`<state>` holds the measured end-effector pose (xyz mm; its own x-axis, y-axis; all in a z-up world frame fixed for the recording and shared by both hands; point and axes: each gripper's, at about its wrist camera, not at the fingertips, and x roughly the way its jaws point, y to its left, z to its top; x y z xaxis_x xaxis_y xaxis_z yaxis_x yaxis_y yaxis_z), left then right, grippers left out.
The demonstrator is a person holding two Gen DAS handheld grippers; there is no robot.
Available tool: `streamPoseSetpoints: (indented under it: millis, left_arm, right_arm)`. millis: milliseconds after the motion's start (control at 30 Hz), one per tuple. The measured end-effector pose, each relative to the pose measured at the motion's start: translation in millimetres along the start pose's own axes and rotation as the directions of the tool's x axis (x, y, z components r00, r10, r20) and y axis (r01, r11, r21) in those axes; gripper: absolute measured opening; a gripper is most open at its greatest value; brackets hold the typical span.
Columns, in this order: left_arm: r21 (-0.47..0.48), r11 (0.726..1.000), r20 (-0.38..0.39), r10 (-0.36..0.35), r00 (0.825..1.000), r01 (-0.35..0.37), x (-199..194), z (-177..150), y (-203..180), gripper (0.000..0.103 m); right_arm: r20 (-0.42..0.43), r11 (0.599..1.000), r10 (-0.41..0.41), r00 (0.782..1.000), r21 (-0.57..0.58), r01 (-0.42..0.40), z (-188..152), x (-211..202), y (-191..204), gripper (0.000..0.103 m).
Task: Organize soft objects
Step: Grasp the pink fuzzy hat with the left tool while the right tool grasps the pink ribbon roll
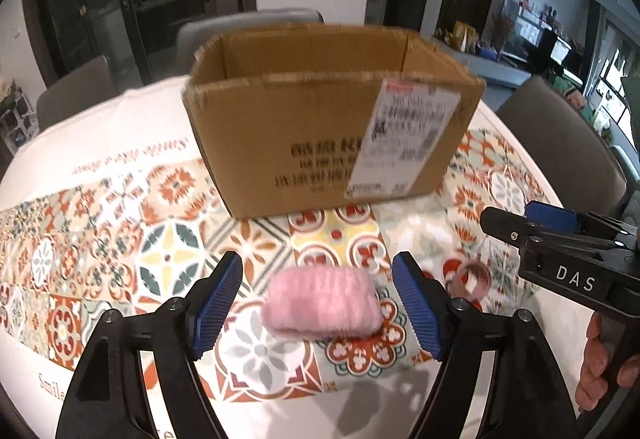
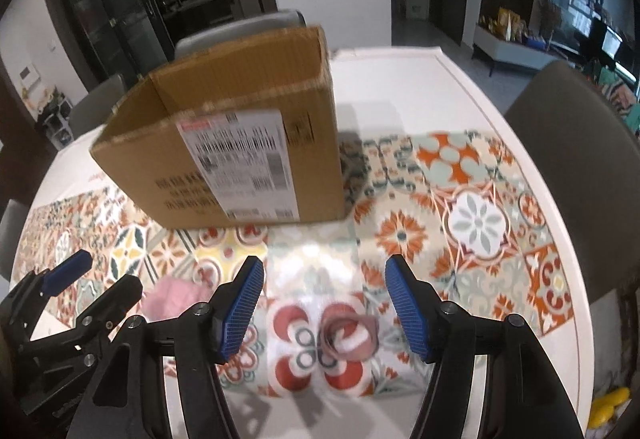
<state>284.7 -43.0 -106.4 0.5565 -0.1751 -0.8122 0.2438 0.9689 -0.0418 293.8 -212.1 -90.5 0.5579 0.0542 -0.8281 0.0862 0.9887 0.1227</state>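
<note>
Fluffy pink bundle [image 1: 320, 303], oblong, lay flat on patterned tablecloth [image 1: 168, 251] before open cardboard box [image 1: 320, 143], pinkish band [image 2: 351, 333] coiled in loose loop just to its right, both apart from box, details blurred.

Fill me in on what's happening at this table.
A person holds a gripper in each hand over a patterned tablecloth. The left gripper is open, its fingers either side of a fluffy pink bundle without touching it. The right gripper is open above a small pinkish loop. Neither thing is picked up yet. An open cardboard box stands behind them.
</note>
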Motion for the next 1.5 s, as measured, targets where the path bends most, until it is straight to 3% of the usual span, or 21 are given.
streamPoseSetpoints:
  millis: [300, 400, 567, 933, 1067, 1267, 1400, 1500]
  left_arm:
    - [0.006, 0.999, -0.119, -0.041, 0.992, 0.042, 30.9, -12.9, -3.9, 0.083]
    - [0.011, 0.999, -0.146, -0.035, 0.989, 0.037, 40.6, -15.8, -4.3, 0.085]
    - [0.018, 0.999, -0.195, -0.024, 0.981, 0.028, 57.4, -20.2, -4.2, 0.085]
    - [0.040, 0.999, -0.216, 0.023, 0.976, -0.015, 81.1, -22.7, -0.8, 0.088]
    - [0.049, 0.999, -0.195, 0.031, 0.980, -0.022, 82.5, -24.1, -1.0, 0.079]
    - [0.061, 0.998, -0.155, 0.035, 0.987, -0.025, 73.1, -24.3, -2.5, 0.052]
    - [0.060, 0.998, -0.139, 0.026, 0.990, -0.018, 61.7, -24.9, 0.8, 0.031]
    - [0.059, 0.998, -0.131, 0.023, 0.991, -0.015, 58.1, -24.7, -1.4, 0.028]
  right_arm:
    - [-0.139, 1.000, -0.014, 0.990, 0.014, 0.016, -19.8, 28.1, -5.9, 0.065]
    - [-0.183, 1.000, -0.016, 0.983, 0.020, 0.020, -25.2, 38.3, -8.6, 0.073]
    - [-0.231, 0.999, -0.021, 0.973, 0.027, 0.028, -30.5, 52.9, -12.9, 0.075]
    - [-0.295, 0.998, -0.054, 0.954, 0.010, 0.059, -41.4, 78.6, -12.4, 0.075]
    - [-0.289, 0.997, -0.071, 0.955, -0.009, 0.072, -42.0, 82.8, -10.6, 0.074]
    - [-0.280, 0.997, -0.071, 0.957, -0.028, 0.066, -44.5, 85.2, -5.2, 0.048]
    - [-0.267, 0.998, -0.059, 0.962, -0.030, 0.053, -45.6, 86.1, -0.3, 0.026]
    - [-0.264, 0.999, -0.036, 0.964, -0.018, 0.032, -48.1, 82.5, -2.4, 0.016]
